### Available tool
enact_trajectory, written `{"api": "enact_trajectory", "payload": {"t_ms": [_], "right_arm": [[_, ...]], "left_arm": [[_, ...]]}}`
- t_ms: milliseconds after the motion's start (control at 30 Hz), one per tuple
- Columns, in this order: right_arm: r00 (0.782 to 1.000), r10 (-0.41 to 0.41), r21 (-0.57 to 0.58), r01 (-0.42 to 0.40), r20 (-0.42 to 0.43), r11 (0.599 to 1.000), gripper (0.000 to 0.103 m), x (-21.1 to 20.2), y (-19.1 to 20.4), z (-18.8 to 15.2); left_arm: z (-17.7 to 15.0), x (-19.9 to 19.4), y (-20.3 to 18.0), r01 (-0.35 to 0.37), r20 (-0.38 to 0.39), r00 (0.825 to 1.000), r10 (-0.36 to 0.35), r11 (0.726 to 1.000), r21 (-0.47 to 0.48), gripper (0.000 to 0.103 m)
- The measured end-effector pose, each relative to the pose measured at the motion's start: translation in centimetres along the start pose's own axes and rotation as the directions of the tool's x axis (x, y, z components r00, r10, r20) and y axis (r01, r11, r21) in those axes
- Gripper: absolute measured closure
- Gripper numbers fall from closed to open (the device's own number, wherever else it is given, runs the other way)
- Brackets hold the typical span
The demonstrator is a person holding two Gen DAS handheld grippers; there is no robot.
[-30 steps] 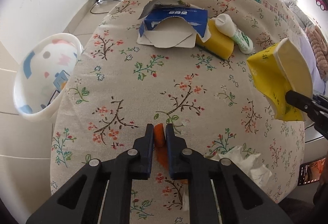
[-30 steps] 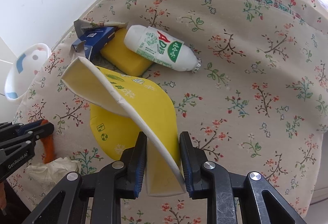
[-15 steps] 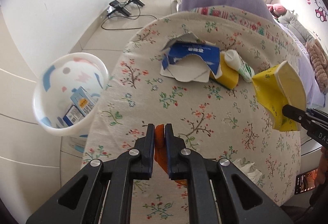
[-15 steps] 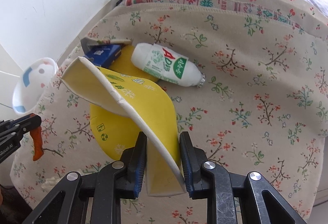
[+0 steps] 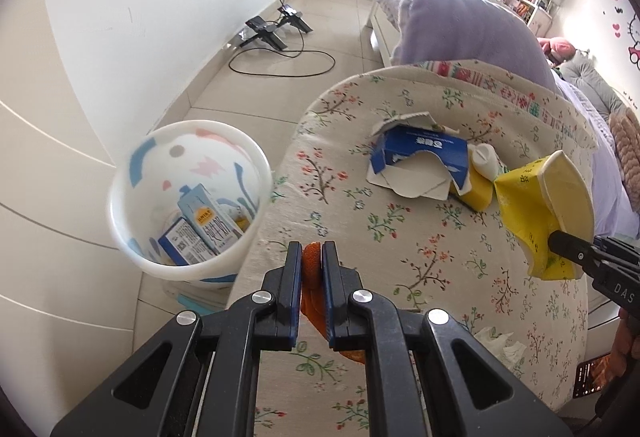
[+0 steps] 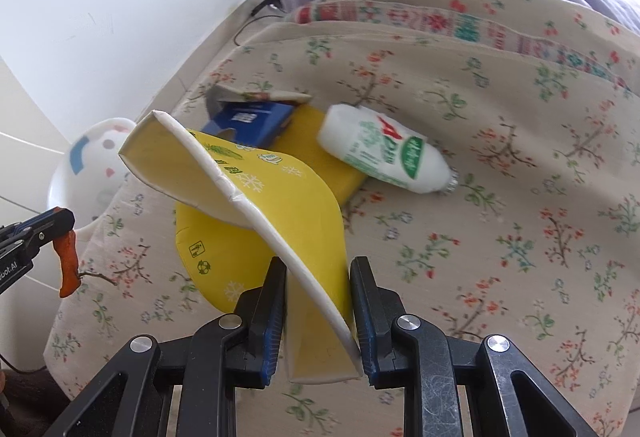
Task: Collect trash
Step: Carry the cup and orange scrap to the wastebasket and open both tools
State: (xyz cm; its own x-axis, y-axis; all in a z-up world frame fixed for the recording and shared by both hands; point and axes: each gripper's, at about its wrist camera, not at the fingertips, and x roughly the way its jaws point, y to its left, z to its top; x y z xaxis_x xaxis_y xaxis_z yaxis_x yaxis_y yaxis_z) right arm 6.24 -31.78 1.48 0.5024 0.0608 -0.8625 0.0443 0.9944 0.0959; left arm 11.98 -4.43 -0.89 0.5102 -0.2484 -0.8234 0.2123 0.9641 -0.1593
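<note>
I've lifted the left gripper (image 5: pixel 311 268) toward the bin (image 5: pixel 132 249) — it pinches orange peel (image 5: pixel 311 264); right gripper (image 6: pixel 319 311) clamps the crushed yellow cup (image 6: pixel 256 221) clear, awaiting its drop.

A bed covered by a beige floral bedspread (image 5: pixel 420 237) carries the litter. On it lie a torn blue carton (image 5: pixel 420 157), a yellow sponge (image 6: pixel 320 149) touching the carton's side, and a white bottle (image 6: pixel 384 151) on its side against the sponge. Crumpled white tissue (image 5: pixel 496 341) lies near the bedspread's near edge. A lilac pillow (image 5: pixel 464 25) rests at the far end.
</note>
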Motion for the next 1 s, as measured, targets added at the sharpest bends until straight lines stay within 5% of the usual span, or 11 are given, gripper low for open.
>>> {"api": "enact_trajectory", "payload": {"t_ms": [1000], "right_arm": [[0.994,0.104,-0.053,-0.106,-0.039,0.993,0.075,6.3,10.7,3.8]], "left_arm": [[2.9,-0.9,9.9,-0.145,0.138,0.978,0.156,0.986,-0.083,0.093]]}}
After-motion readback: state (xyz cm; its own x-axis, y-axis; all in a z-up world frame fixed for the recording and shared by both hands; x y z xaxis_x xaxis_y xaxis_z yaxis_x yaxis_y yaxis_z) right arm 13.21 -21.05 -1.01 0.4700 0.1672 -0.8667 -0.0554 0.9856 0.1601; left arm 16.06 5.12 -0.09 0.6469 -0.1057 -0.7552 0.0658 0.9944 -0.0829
